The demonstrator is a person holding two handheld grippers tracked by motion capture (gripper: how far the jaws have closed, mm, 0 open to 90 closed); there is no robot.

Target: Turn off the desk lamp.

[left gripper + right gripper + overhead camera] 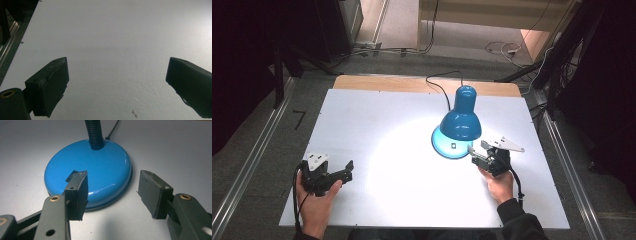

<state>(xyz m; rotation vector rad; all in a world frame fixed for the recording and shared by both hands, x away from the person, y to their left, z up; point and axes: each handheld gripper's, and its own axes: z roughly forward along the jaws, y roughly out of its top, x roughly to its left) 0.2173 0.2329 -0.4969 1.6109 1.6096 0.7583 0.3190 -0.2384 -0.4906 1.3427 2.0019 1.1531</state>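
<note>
A glossy blue desk lamp [460, 122] with a round disc base, a black ribbed gooseneck and a bell-shaped shade stands upright on the white tabletop [377, 115], its shade turned down and casting a bright pool of light on the surface beside the base. A black power cord [439, 90] runs from the lamp toward the far wooden edge of the tabletop. The right gripper [477, 154], held in the person's right hand [498, 184], sits just beside the near side of the lamp base, pointing at it; in the right gripper view its jaws stand apart, one jaw tip overlapping the small black switch [72, 175] set in the blue base [107, 172], though contact cannot be confirmed, and the other jaw over bare tabletop beside the rim. The left gripper [343, 174], held in the left hand [315, 200], lies well apart from the lamp, near the tabletop's near edge; in the left gripper view its jaws are spread wide over bare white surface, clamping nothing.
</note>
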